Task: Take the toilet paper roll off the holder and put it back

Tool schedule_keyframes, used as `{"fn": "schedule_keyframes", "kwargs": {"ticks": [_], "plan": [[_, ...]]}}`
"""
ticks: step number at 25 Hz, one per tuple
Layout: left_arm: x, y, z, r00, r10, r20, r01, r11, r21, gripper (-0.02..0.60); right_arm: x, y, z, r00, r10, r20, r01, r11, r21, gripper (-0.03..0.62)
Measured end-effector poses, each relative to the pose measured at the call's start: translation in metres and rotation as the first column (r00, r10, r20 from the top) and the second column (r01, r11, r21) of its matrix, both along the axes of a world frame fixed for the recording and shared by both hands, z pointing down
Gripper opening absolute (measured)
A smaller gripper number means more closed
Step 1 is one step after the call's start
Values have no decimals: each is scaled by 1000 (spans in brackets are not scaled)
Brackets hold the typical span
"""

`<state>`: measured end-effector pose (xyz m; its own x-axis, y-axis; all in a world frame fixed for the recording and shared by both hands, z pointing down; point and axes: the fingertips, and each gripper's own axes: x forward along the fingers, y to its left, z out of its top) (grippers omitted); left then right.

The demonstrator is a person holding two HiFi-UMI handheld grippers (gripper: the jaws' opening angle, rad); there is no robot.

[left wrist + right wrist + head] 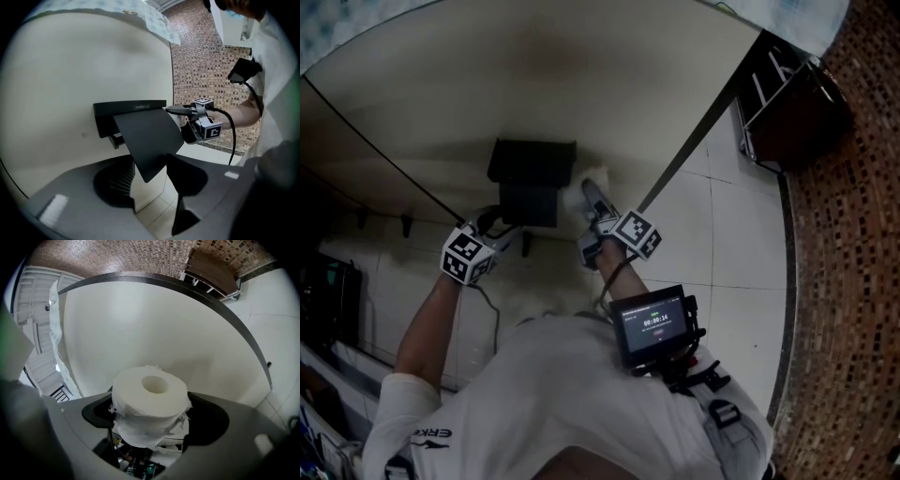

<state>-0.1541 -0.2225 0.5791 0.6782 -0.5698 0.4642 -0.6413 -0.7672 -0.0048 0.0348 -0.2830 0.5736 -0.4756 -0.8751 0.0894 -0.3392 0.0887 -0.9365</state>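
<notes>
Cream wall (pixel 70 70), black holder (pixel 129 107), left tongs (pixel 150 187) apart under its flap (pixel 145 140); right tongs (pixel 150 425) clamping toilet paper roll (pixel 150 397)

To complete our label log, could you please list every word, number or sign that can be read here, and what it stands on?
"00:00:14": on the screen at the person's chest; its other lines are too small to read.
"ERKE": on the sleeve, last letter uncertain.
Small print on the front edge of the holder: too small to read.
</notes>
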Motion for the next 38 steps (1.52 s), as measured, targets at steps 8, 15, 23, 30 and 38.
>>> {"fn": "schedule_keyframes", "kwargs": {"ticks": [8,15,23,30,38], "plan": [[0,2,-2,1000,10,-9,-10,1000,-7,216,-1,-6,4,995,35,94,-34,999,-6,459],[-1,3,-3,1000,8,-3,-8,1000,-11,218,-30,-10,0,996,-27,88,27,1000,5,459],[1,5,-8,1000,11,-3,-11,1000,-19,221,-52,-14,8,992,-90,93,90,996,1,460],[0,5,-9,1000,14,1,-14,1000,-21,222,-76,-15,12,976,-198,90,199,980,7,459],[-3,5,-5,1000,7,1,-7,1000,-26,225,-95,-17,13,946,-315,78,315,949,22,457]]}}
